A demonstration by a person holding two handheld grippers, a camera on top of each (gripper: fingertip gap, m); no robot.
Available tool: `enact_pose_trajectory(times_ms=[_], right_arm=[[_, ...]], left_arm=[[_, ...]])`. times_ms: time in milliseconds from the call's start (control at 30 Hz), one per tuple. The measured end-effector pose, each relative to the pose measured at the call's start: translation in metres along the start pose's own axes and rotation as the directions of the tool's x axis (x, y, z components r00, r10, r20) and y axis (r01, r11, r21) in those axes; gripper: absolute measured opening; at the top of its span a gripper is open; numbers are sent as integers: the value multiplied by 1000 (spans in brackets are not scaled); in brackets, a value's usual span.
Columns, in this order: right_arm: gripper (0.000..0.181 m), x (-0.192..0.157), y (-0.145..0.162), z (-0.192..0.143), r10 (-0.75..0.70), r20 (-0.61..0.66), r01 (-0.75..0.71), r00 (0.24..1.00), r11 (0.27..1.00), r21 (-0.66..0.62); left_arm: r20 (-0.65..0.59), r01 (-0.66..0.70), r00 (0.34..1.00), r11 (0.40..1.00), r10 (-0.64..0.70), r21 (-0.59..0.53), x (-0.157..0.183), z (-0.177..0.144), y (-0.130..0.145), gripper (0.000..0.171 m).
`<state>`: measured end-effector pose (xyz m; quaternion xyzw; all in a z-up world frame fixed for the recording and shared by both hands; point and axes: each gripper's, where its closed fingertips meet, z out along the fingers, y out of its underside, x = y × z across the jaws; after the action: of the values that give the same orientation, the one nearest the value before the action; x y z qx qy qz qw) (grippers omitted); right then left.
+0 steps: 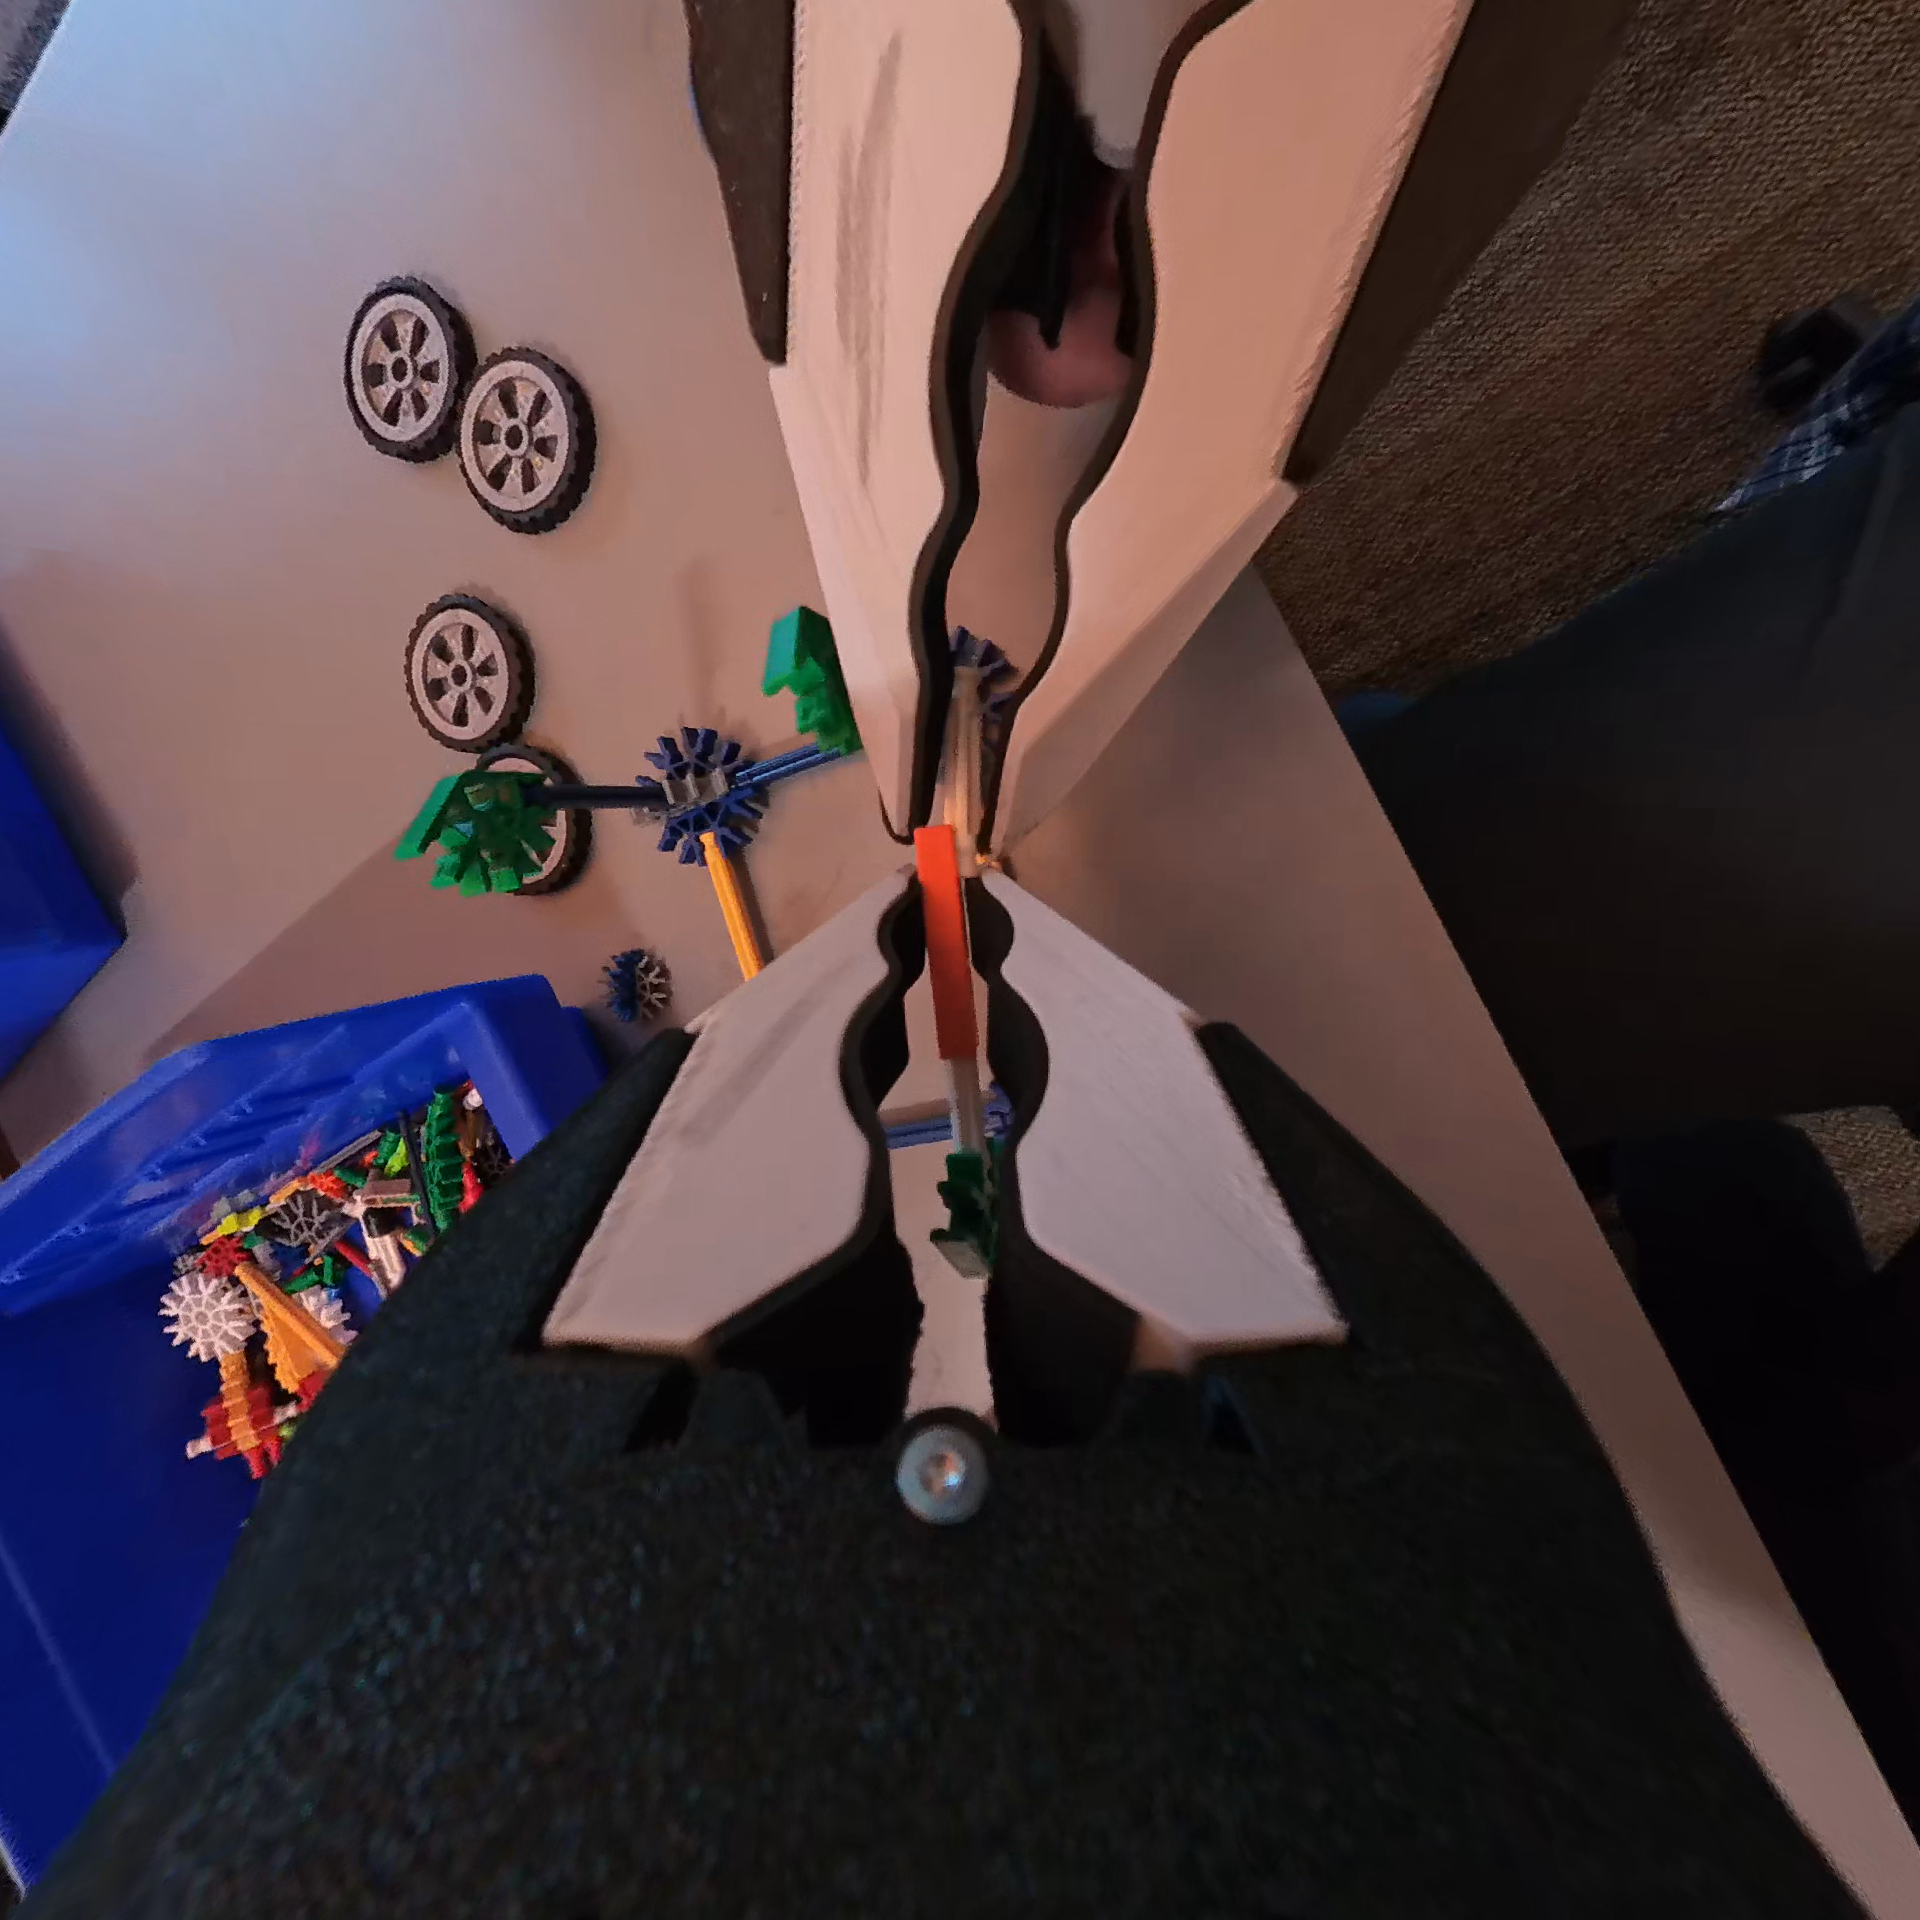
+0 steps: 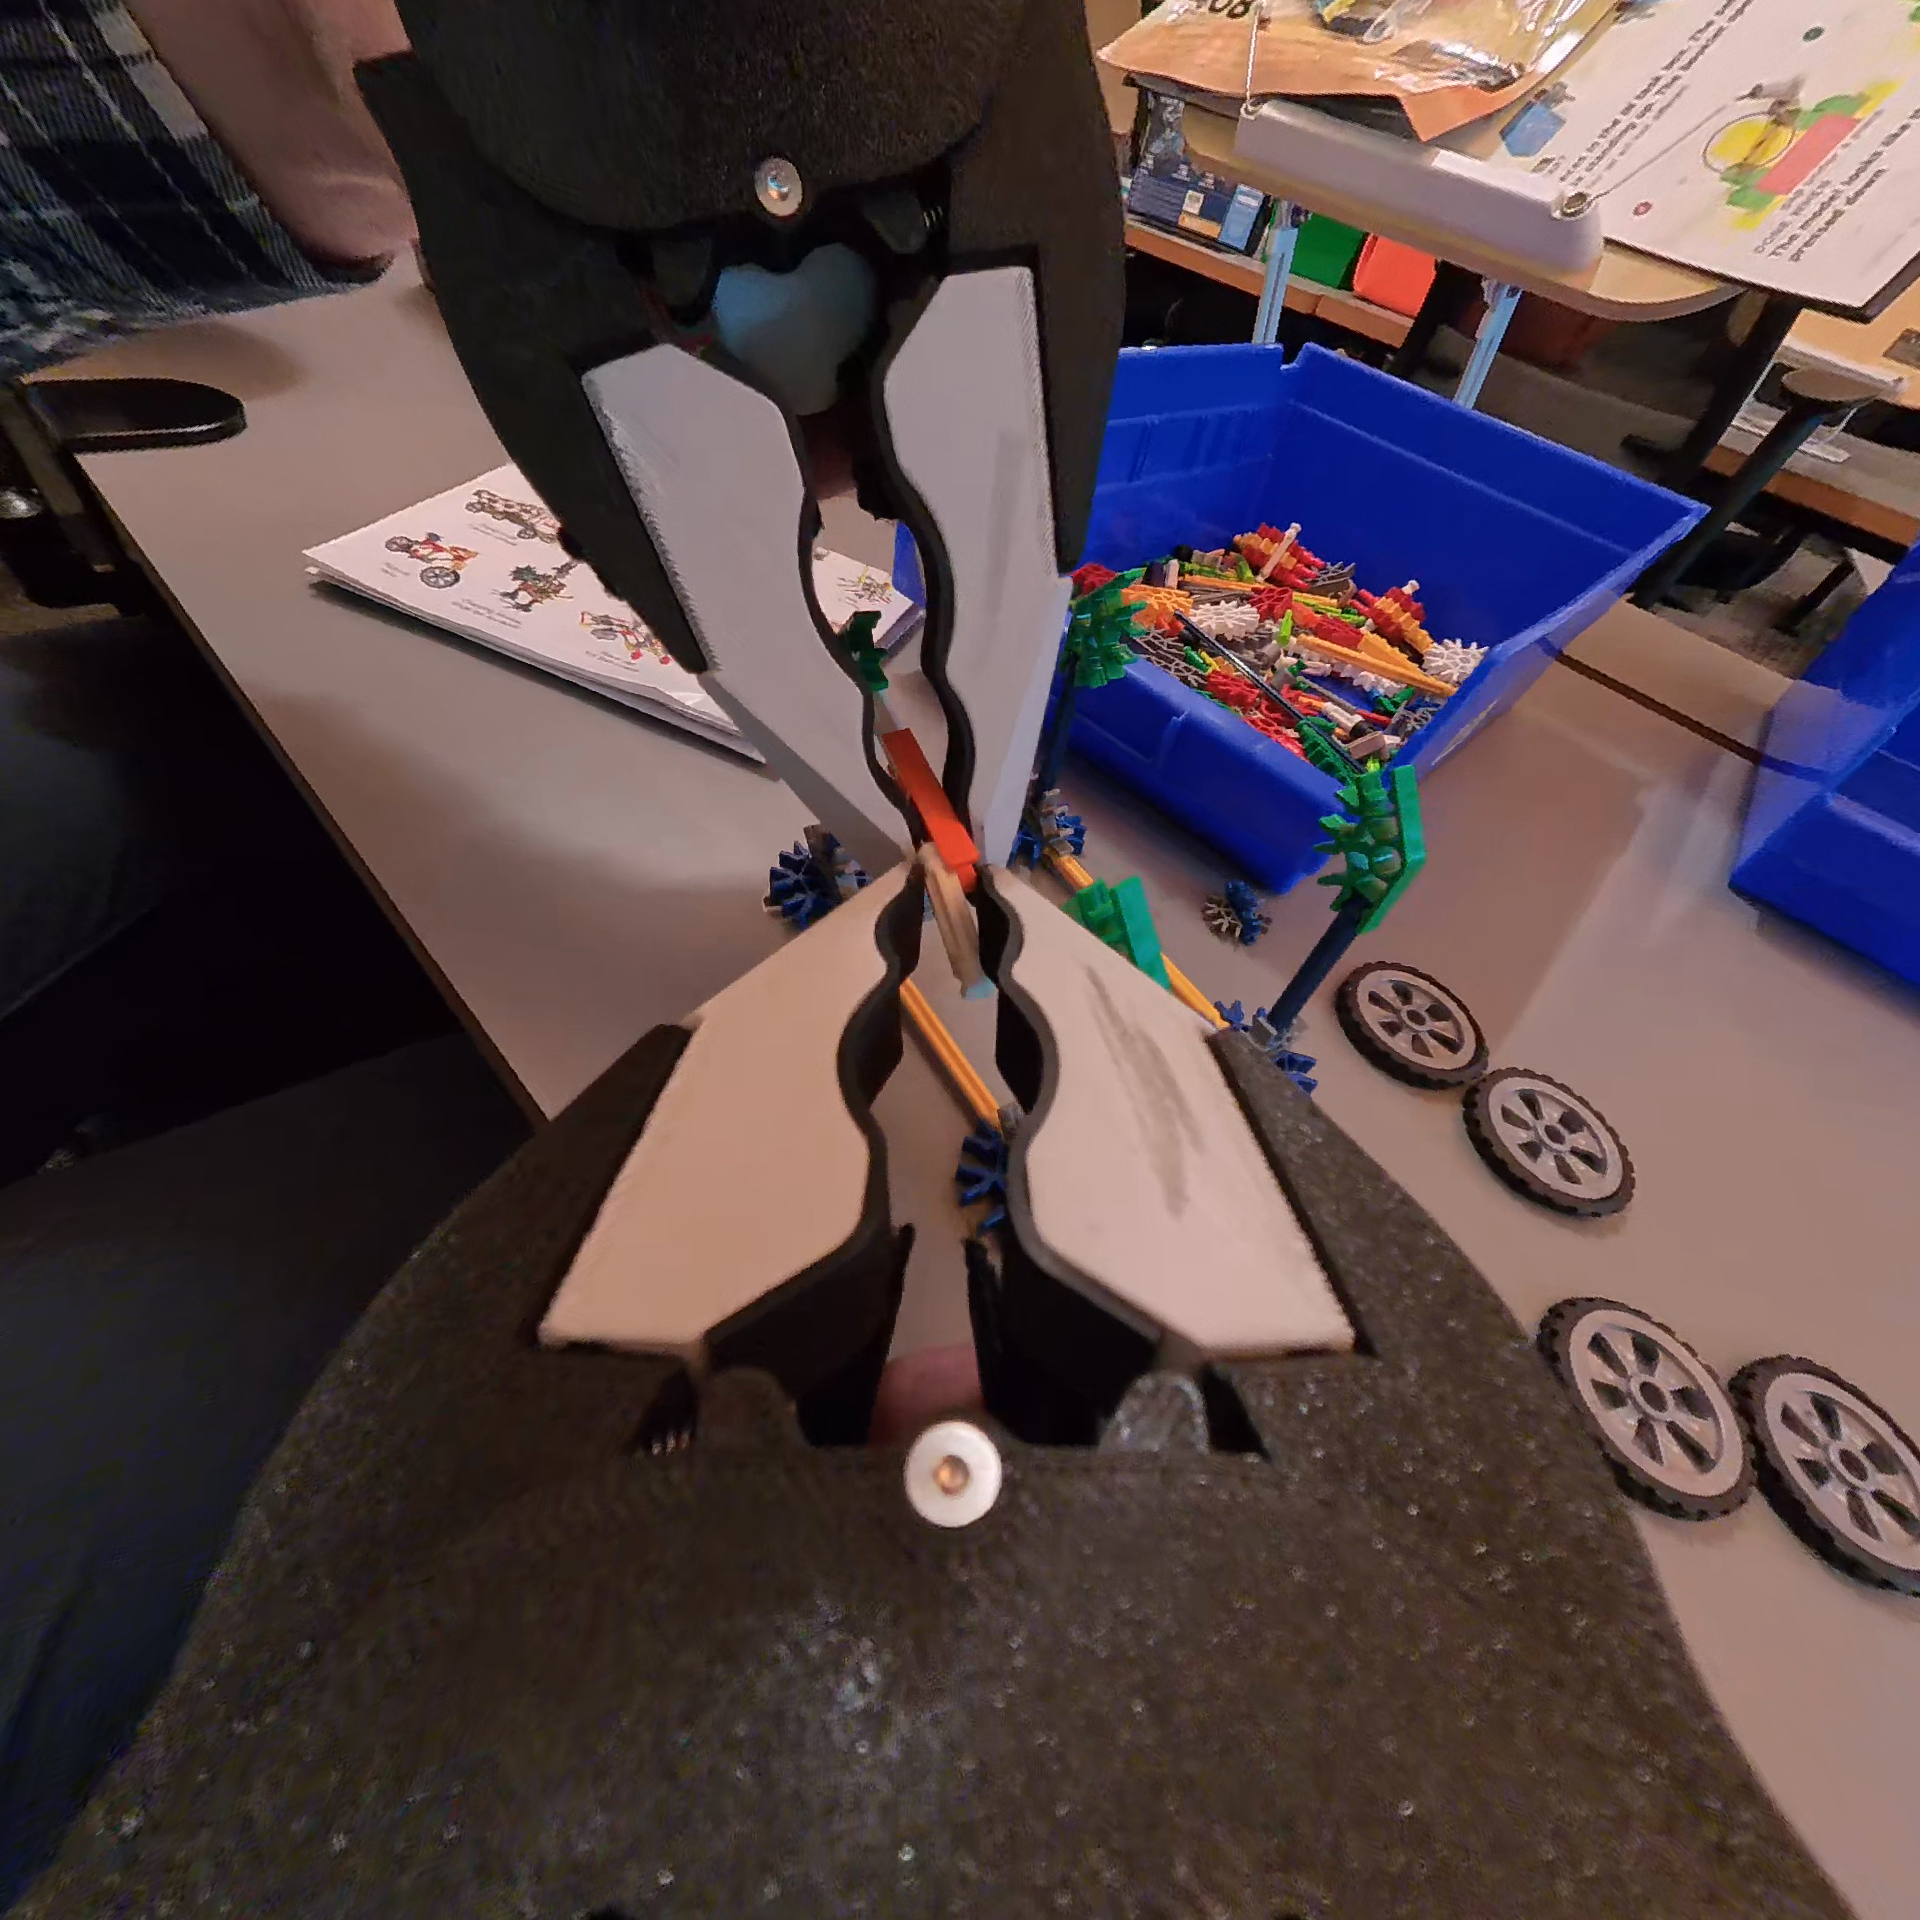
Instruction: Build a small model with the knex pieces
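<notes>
Grey tabletop (image 2: 520,831), blue plastic bin of toy rods (image 2: 1455,499) behind; left gripper (image 1: 940,883) clamps the orange flat connector (image 1: 951,956), right gripper (image 2: 951,883) pinches a tan rod (image 2: 951,925), tip-to-tip, 4 spoked wheels (image 2: 1548,1143) alongside

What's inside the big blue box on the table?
The blue bin holds a jumbled pile of building-toy pieces: red, orange, yellow, green and white connectors and rods. Whatever lies deeper in the pile is covered, and the left gripper hides one near corner.

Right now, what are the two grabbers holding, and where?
The left hand-held gripper pinches the orange connector at its near end; the right hand-held gripper pinches a tan piece joined to it.
</notes>
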<state>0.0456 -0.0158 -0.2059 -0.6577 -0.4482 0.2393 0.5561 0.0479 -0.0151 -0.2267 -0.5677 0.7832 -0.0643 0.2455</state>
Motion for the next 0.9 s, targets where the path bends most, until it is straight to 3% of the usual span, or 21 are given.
enact_pose_trajectory(times_ms=[900], right_arm=[[5,3,6,8,-91,35,93,995,992,-84]], left_arm=[[5,-62,998,995,63,-73,-3,6,6,2]])
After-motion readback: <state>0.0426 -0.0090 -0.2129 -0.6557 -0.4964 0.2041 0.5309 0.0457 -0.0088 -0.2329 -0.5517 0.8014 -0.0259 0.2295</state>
